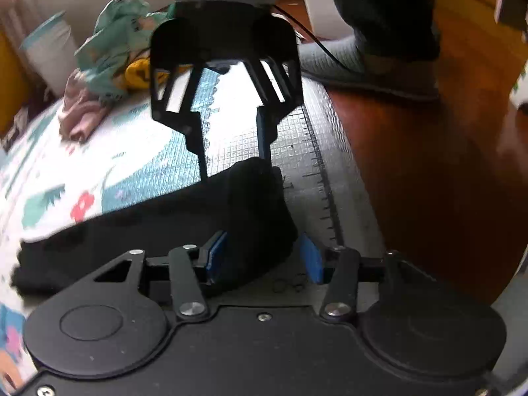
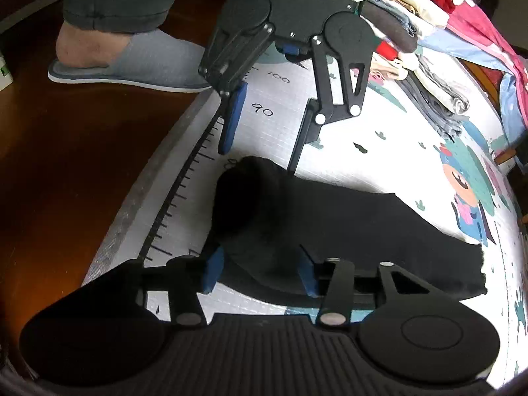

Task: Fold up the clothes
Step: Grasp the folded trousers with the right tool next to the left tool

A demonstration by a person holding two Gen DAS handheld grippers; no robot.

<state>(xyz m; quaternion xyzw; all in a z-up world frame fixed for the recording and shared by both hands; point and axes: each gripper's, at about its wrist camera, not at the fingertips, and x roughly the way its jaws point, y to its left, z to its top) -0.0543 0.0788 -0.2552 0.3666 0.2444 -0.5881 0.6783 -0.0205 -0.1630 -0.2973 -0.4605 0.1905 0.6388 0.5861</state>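
Two wrist views, one moment. A black garment (image 1: 165, 231) lies on a printed play mat (image 1: 138, 151) spread on a wooden floor (image 1: 412, 171). One end of the garment is bunched into a rounded hump close to the mat's ruler-marked edge (image 2: 184, 191); the rest runs flat, away from that edge toward the mat's middle.

Left hand-held gripper (image 1: 264, 260): jaws apart, blue pads (image 1: 216, 257) on either side of the hump. One pad is at the cloth; the other stands clear of it, w/ bare mat showing in the gap. No clamp.

Right hand-held gripper (image 2: 260, 270): jaws apart, straddling the garment's near portion. Whether the pads (image 2: 307, 272) press the cloth cannot be told: the fabric is too dark. The two grippers face each other across the hump, fingertips near its opposite sides.

Elsewhere: a loose heap of unfolded clothes (image 1: 109, 52) (teal, yellow, pink) toward the mat's far edge in the left view; a stack of folded clothes (image 2: 425, 16) along the far edge in the right view. A person's foot in a grey slipper (image 2: 132, 66) stands on the floor just beside the ruler edge.
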